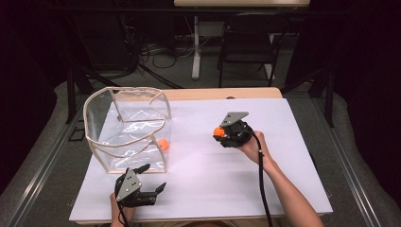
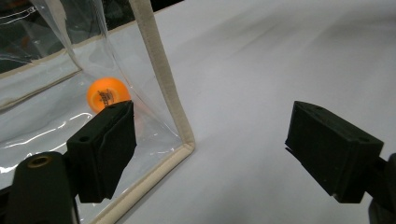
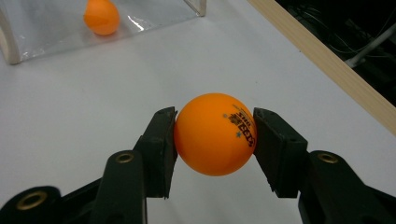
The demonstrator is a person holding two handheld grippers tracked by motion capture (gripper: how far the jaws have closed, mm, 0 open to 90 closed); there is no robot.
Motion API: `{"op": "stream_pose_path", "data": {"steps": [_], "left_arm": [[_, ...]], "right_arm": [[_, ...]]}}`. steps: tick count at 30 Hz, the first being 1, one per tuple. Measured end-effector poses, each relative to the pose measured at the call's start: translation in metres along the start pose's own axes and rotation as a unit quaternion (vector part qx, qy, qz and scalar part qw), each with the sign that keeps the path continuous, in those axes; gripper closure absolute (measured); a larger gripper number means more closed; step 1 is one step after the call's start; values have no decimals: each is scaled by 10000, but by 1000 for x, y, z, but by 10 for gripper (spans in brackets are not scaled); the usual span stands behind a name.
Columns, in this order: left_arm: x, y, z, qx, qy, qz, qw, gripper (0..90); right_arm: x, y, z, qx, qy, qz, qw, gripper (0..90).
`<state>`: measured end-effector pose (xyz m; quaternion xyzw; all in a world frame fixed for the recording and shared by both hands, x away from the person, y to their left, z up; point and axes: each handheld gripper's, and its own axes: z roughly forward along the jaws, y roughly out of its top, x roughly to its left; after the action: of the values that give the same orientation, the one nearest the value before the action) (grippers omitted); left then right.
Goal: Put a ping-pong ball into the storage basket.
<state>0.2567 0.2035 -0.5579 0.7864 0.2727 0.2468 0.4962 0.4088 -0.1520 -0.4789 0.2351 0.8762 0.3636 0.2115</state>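
Between my right gripper (image 3: 215, 140) jaws sits an orange ball (image 3: 215, 134), clenched; my left gripper (image 2: 212, 149), released, flanks the clear bag (image 1: 127, 130) holding another ball (image 1: 163, 144).

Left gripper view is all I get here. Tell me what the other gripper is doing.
Observer: The right gripper holds an orange ball between its jaws, one jaw on each side.
Operator: Say where it is relative to the clear bag.
Observer: In the high view it is over the white table, to the right of the clear bag and apart from it.
Operator: Describe the bag's top.
Observer: It stands open upward, its cream rim forming a wide loop.
Operator: Report my own gripper.
Observer: The left gripper sits just in front of the bag, jaws open.
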Motion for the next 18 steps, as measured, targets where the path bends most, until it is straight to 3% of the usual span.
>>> {"op": "stream_pose_path", "data": {"steps": [18], "left_arm": [[0,0,0,-7,3,-6,10000,159]], "right_arm": [[12,14,2,-100,174,-160,9997,509]]}}
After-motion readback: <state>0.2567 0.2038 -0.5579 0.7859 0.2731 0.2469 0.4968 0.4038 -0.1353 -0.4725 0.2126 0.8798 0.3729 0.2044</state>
